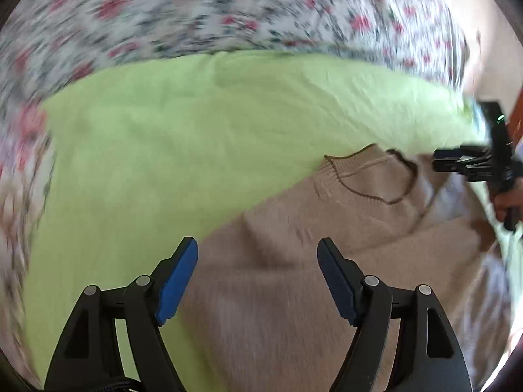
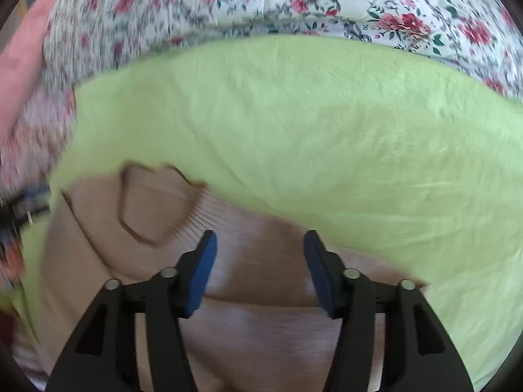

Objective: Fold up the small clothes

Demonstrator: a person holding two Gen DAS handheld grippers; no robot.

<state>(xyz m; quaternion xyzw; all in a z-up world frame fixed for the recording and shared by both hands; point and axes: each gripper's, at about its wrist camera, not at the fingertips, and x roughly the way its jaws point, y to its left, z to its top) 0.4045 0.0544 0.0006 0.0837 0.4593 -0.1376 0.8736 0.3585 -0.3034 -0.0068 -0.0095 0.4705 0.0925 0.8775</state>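
Left wrist view: left gripper (image 1: 258,245) spread, nothing between pads, hangs over lower part of beige sweater (image 1: 294,277). Sweater lies on green towel (image 1: 163,130), collar (image 1: 369,179) away from gripper, up and to right. Right gripper (image 1: 439,160) near collar side, state there I cannot tell.

Right wrist view: right gripper (image 2: 260,238) spread, empty, above sweater (image 2: 255,310) shoulder zone; collar (image 2: 153,209) to left of it. Flowered bedsheet (image 2: 327,0) beyond towel (image 2: 359,130). Judgement: right gripper nearer collar, left nearer hem.

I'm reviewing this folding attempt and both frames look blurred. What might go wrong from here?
Both grippers, left and right, are open over the beige sweater, so a close may pinch only a loose ripple. It could also catch the green cloth underneath, dragging both.
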